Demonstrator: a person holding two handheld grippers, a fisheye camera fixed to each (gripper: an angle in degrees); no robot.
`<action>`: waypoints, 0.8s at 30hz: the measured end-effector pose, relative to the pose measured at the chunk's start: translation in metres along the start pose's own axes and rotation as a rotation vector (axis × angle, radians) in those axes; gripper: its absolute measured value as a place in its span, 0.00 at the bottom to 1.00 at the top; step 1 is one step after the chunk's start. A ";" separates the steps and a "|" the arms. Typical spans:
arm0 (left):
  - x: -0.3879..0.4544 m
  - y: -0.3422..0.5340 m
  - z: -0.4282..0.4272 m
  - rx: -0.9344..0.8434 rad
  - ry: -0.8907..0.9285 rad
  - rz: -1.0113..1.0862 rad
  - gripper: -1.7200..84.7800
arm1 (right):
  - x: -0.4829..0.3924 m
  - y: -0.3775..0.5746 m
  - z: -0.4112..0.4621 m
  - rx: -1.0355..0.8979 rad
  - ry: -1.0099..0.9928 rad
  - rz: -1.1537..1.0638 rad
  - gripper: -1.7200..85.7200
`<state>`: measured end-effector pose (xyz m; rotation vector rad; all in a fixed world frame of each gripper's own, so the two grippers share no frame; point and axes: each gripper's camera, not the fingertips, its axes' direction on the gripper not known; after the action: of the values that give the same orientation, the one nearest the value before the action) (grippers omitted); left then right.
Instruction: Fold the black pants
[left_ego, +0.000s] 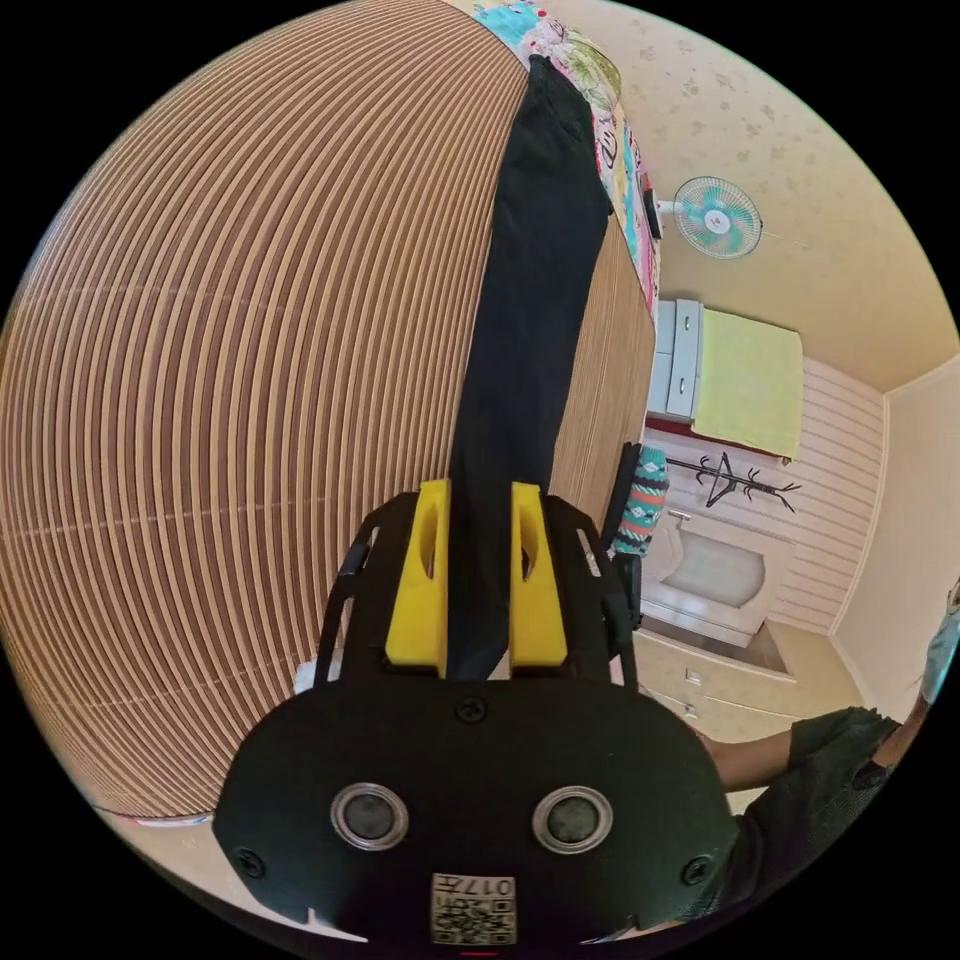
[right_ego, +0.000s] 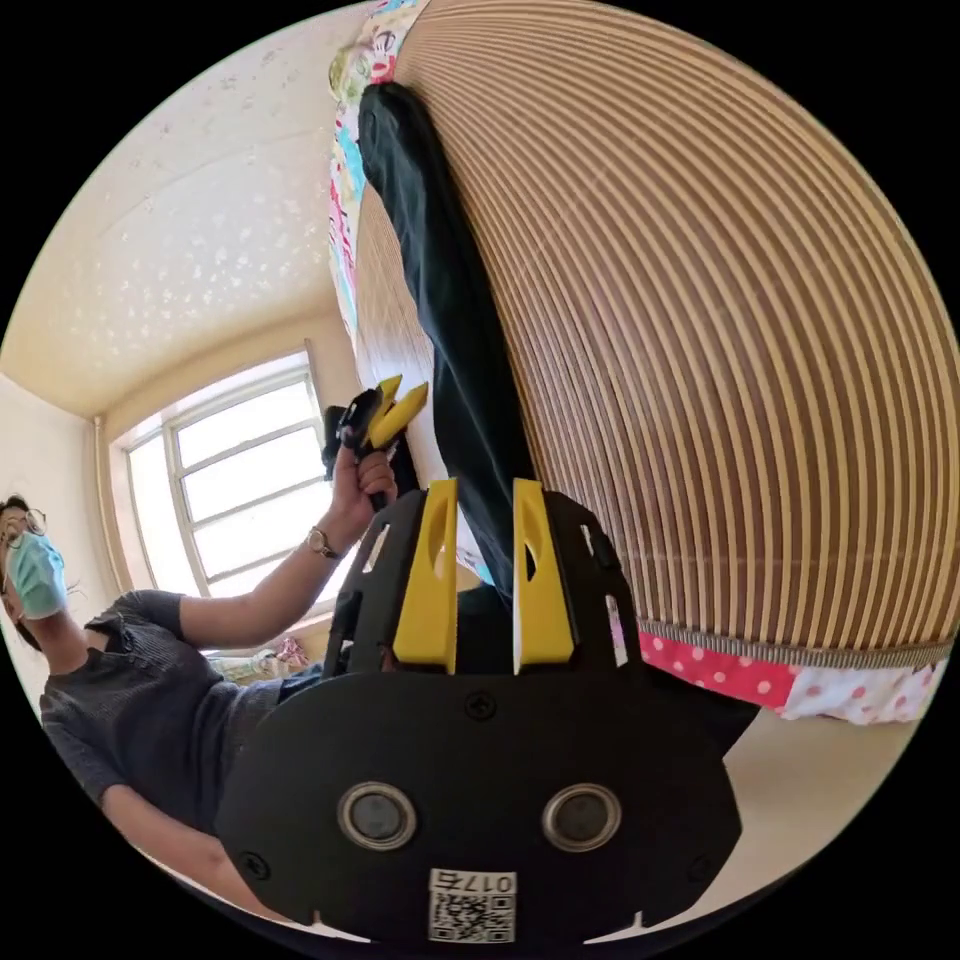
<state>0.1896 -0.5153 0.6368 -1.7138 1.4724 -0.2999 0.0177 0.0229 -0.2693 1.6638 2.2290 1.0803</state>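
Between the yellow jaws of the left gripper (left_ego: 478, 585), in the left gripper view, runs a long strip of the black pants (left_ego: 525, 330). The cloth fills the gap between the jaws, and both press on it. From the jaws the pants stretch straight ahead across a brown striped mat (left_ego: 240, 400) and reach a colourful printed cloth (left_ego: 610, 120) at the mat's far end. Off to the right of the jaws stand a wall fan (left_ego: 716, 217), a white cabinet with a yellow cloth (left_ego: 750, 385) hung over it, and a dark coat rack (left_ego: 730, 480). A sleeve of the person (left_ego: 820, 775) shows low on the right, beside the gripper body.

Ahead of the right gripper (right_ego: 478, 590), in the right gripper view, the pants (right_ego: 440, 290) run away along the same striped mat (right_ego: 720, 330), which lies to the right of the jaws. Dark cloth sits between the two yellow jaws; whether both press on it cannot be told. To the left of the jaws, the left gripper (right_ego: 395, 405) appears, held in a hand (right_ego: 362, 480) with a watch at the wrist, its jaws close together at the pants' edge. Farther left is a bright window (right_ego: 240, 470). A pink dotted cloth (right_ego: 740, 680) peeks out beneath the mat, to the right of the jaws.
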 end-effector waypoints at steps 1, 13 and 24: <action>-0.004 -0.006 -0.002 0.015 0.050 -0.002 0.15 | 0.006 -0.012 -0.008 0.031 -0.042 -0.004 0.15; -0.004 -0.076 0.011 -0.089 0.077 0.093 0.14 | 0.021 -0.161 0.021 -0.054 -0.115 -0.131 0.13; 0.003 -0.008 -0.041 -0.050 0.358 0.226 0.05 | -0.017 -0.067 0.025 -0.062 -0.263 -0.315 0.05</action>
<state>0.1692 -0.5360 0.6666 -1.5687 1.9300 -0.4687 -0.0148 0.0112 -0.3337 1.2866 2.1651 0.7937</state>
